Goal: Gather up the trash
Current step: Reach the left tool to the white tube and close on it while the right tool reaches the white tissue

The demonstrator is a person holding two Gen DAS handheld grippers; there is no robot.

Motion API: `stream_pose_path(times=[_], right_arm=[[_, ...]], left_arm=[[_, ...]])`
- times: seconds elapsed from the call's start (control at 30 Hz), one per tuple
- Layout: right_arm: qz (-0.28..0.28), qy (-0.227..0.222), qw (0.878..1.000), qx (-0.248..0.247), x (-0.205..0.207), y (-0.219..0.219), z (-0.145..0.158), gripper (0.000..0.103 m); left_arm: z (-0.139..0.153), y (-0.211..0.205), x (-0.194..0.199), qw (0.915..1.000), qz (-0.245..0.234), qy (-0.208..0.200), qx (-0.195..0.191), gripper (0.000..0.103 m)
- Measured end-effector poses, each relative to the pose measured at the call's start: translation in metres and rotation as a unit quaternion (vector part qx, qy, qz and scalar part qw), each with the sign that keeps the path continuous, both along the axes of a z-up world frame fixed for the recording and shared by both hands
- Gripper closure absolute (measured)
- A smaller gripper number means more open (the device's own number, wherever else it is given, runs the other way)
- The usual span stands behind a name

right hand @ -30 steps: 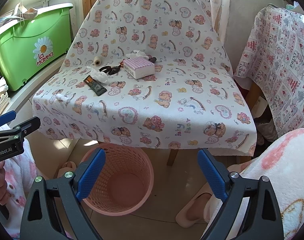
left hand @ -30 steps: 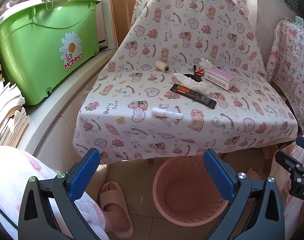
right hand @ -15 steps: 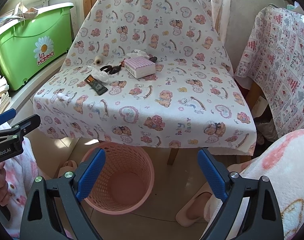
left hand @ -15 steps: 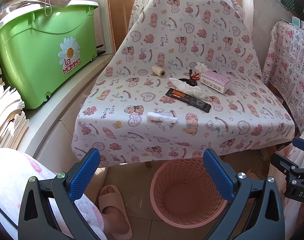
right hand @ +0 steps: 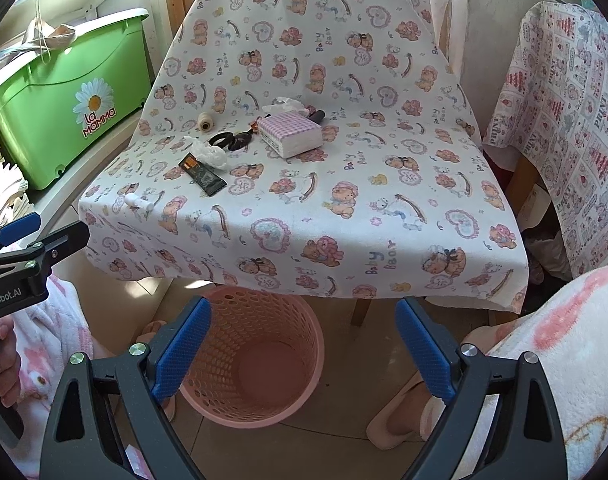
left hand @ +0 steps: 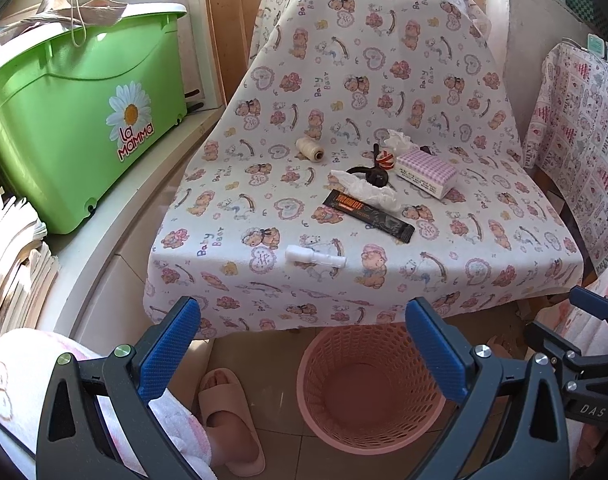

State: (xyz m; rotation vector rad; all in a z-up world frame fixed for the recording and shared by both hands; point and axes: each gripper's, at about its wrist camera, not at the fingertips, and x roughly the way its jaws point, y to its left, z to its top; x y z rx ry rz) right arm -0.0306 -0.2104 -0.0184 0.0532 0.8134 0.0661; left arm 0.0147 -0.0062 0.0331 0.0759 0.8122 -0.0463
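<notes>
I am holding the left gripper (left hand: 304, 344) low before the covered chair (left hand: 384, 80), jaws standing wide and gripping nothing. The right gripper (right hand: 304, 344) is hovering likewise, jaws wide and empty. The pink basket (left hand: 344, 432) is standing on the floor under the seat's front edge, between both grippers. On the seat, a white paper roll (left hand: 315, 256) is lying nearest the front; behind it a dark wrapper (left hand: 368, 215), touching a crumpled tissue (left hand: 368, 190). Scissors (left hand: 370, 174), a checked tissue pack (left hand: 426, 173) and a thread spool (left hand: 309, 149) are sitting further back. A green tub (left hand: 79, 120) is standing to the left.
</notes>
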Motion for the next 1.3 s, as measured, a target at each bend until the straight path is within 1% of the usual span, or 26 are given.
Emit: stream_pose_path(times=[0.07,0.1,0.17,0.23,0.27,0.3,0.33,0.37,0.4,0.43,0.5,0.57,0.67,0.7,0.73,0.83,0.87,0.9,1.0,1.07,1.1,1.13,1.2,1.23,1.27,1.3], right_arm=[[0.008,-0.003,1.0,0.008,0.005,-0.001,0.005,0.009],[0.012,-0.006,1.0,0.012,0.008,-0.001,0.008,0.009],[0.019,-0.011,1.0,0.016,0.014,-0.002,0.014,0.009],[0.027,-0.019,0.999,0.02,0.022,-0.003,0.022,0.01],[0.03,-0.025,0.999,0.022,0.025,-0.004,0.027,0.01],[0.031,-0.032,0.999,0.025,0.029,-0.006,0.032,0.013],[0.032,-0.036,0.998,0.027,0.033,-0.007,0.037,0.016],[0.031,-0.039,0.998,0.029,0.038,-0.01,0.042,0.019],[0.028,-0.041,0.998,0.033,0.043,-0.012,0.046,0.022],[0.027,-0.041,0.998,0.039,0.049,-0.015,0.049,0.026],[0.026,-0.042,0.997,0.052,0.057,-0.021,0.051,0.032],[0.029,-0.038,0.998,0.048,0.064,-0.022,0.05,0.036],[0.036,-0.036,0.998,0.029,0.066,-0.019,0.045,0.038],[0.039,-0.035,0.998,0.023,0.065,-0.018,0.043,0.038],[0.042,-0.033,0.998,0.019,0.064,-0.016,0.04,0.038],[0.048,-0.026,0.998,0.013,0.059,-0.013,0.031,0.038],[0.049,-0.023,0.998,0.014,0.059,-0.013,0.028,0.038],[0.049,-0.019,0.999,0.016,0.059,-0.012,0.025,0.038],[0.044,-0.012,0.999,0.023,0.06,-0.012,0.019,0.038],[0.045,-0.013,0.999,0.026,0.061,-0.012,0.019,0.038],[0.045,-0.015,0.999,0.023,0.061,-0.011,0.019,0.038],[0.046,-0.016,0.999,0.02,0.061,-0.01,0.019,0.038],[0.045,-0.016,0.999,0.016,0.061,-0.01,0.019,0.038],[0.045,-0.015,0.999,0.017,0.06,-0.01,0.018,0.038],[0.044,-0.014,0.999,0.017,0.06,-0.011,0.018,0.038],[0.043,-0.013,0.999,0.018,0.06,-0.011,0.018,0.038]], left_arm=[[0.008,-0.002,0.011,0.9999,-0.001,0.008,-0.01,0.011],[0.012,-0.004,0.017,0.9998,-0.002,0.013,-0.015,0.013],[0.021,-0.006,0.028,0.9994,-0.002,0.022,-0.027,0.023],[0.029,-0.007,0.04,0.9985,-0.001,0.033,-0.043,0.028],[0.033,-0.008,0.046,0.9978,0.0,0.041,-0.052,0.028],[0.035,-0.01,0.052,0.9972,0.003,0.05,-0.056,0.028],[0.035,-0.012,0.059,0.9964,0.007,0.061,-0.058,0.03],[0.034,-0.012,0.065,0.9955,0.01,0.07,-0.062,0.035],[0.033,-0.011,0.07,0.9946,0.015,0.076,-0.069,0.036],[0.029,-0.009,0.074,0.9936,0.025,0.083,-0.072,0.036],[0.018,-0.001,0.083,0.9903,0.055,0.1,-0.08,0.042],[0.001,0.011,0.09,0.9834,0.077,0.127,-0.105,0.047],[-0.02,0.023,0.094,0.9715,0.102,0.161,-0.142,0.053],[-0.024,0.027,0.094,0.9678,0.108,0.166,-0.155,0.053],[-0.028,0.032,0.093,0.9627,0.118,0.171,-0.173,0.053],[-0.036,0.043,0.092,0.9433,0.136,0.19,-0.236,0.054],[-0.038,0.044,0.093,0.9386,0.142,0.196,-0.246,0.056],[-0.04,0.044,0.094,0.9359,0.148,0.201,-0.249,0.058],[-0.042,0.039,0.1,0.9387,0.148,0.205,-0.234,0.061],[-0.046,0.038,0.105,0.935,0.146,0.21,-0.246,0.066],[-0.048,0.037,0.107,0.9344,0.15,0.213,-0.243,0.067],[-0.05,0.037,0.109,0.9343,0.154,0.215,-0.239,0.071],[-0.048,0.034,0.11,0.9373,0.159,0.207,-0.231,0.072],[-0.047,0.032,0.11,0.9411,0.157,0.202,-0.221,0.078],[-0.045,0.03,0.112,0.9448,0.15,0.197,-0.214,0.095],[-0.044,0.029,0.112,0.9466,0.144,0.194,-0.214,0.098]])
